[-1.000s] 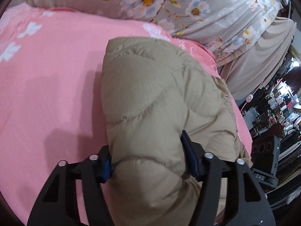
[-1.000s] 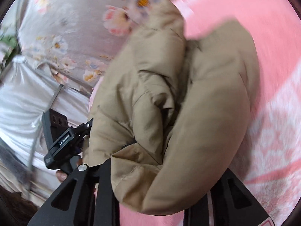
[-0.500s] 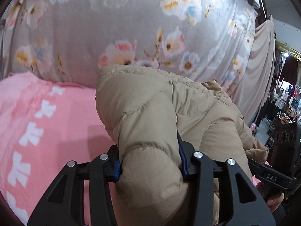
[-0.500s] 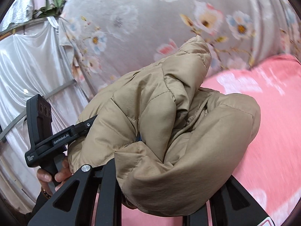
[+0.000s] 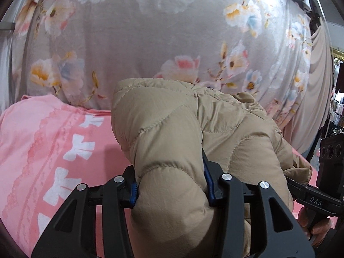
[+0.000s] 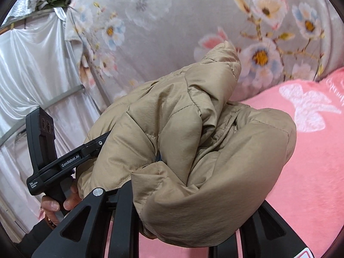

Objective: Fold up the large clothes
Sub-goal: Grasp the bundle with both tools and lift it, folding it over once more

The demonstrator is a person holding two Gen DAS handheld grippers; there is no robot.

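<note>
Both grippers — left gripper and right gripper — pinch the tan puffer jacket, raised above the pink blanket, likely to carry a fold.

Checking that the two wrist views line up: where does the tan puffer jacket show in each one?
Left wrist view: the tan puffer jacket fills the centre and lower middle, pinched by the left gripper.
Right wrist view: the jacket fills the centre, bunched over the right gripper, whose fingertips it hides.
Shared landmark: the grey floral cloth hanging behind the pink bedspread.
</note>
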